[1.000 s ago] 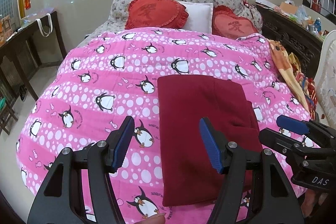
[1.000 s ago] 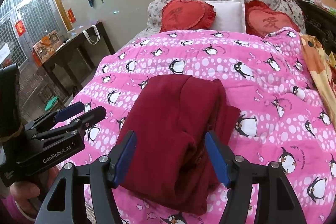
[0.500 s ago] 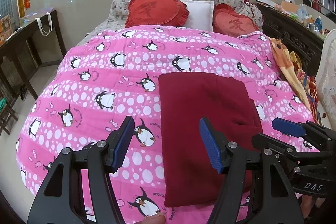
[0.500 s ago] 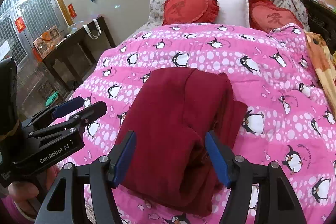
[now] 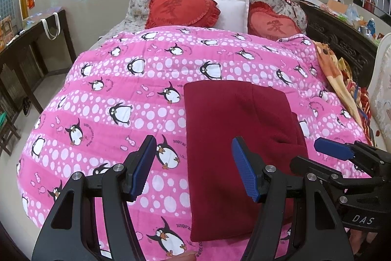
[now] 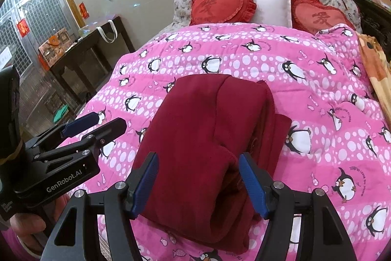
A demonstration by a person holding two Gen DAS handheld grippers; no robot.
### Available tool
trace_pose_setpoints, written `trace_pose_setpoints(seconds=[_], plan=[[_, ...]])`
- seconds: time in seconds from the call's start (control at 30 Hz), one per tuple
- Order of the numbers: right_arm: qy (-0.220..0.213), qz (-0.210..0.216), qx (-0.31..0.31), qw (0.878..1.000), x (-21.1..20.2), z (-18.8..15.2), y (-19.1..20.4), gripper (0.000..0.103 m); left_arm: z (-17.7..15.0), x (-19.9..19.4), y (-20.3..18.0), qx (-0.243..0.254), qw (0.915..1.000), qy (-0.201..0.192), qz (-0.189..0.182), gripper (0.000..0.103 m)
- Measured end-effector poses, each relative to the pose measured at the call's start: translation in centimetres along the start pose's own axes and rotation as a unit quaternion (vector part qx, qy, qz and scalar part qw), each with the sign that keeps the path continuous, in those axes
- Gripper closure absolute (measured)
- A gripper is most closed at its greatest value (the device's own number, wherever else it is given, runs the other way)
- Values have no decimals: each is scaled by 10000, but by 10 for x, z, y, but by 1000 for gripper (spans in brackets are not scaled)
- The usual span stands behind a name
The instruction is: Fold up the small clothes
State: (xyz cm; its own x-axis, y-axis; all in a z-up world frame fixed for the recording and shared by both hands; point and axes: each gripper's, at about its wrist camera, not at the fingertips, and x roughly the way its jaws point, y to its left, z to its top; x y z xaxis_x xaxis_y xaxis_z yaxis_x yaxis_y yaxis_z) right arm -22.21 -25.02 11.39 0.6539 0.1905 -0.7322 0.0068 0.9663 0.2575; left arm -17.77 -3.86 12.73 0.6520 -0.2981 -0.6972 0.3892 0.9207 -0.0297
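A dark red garment (image 5: 232,133) lies folded into a long rectangle on the pink penguin quilt (image 5: 110,94), near the bed's front edge. My left gripper (image 5: 194,170) hovers open over the garment's left edge, its right finger above the cloth and its left finger above the quilt. In the right wrist view the folded garment (image 6: 202,129) shows thicker layers along its right side. My right gripper (image 6: 198,184) stands open above its near end with the cloth below the pads. Each gripper also shows in the other's view: the right gripper (image 5: 305,154) and the left gripper (image 6: 110,120).
Two red heart cushions (image 5: 180,7) and a white pillow (image 5: 232,11) sit at the head of the bed. An orange patterned blanket (image 5: 337,75) hangs along the right side. A dark wooden table (image 6: 80,53) stands to the left, and carved dark furniture (image 5: 342,40) to the right.
The right gripper has drifted slightly toward the garment's near end, and its view has tipped a little. The left gripper has stayed put. Both openings are unchanged.
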Motion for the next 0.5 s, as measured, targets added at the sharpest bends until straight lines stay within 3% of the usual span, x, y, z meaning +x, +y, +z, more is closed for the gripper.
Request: trace_pose_setpoints(seconds=[0.5], plan=[[-11, -25, 93, 10000, 1, -3, -14, 38, -1, 11, 17, -210, 9998, -9, -43, 39]])
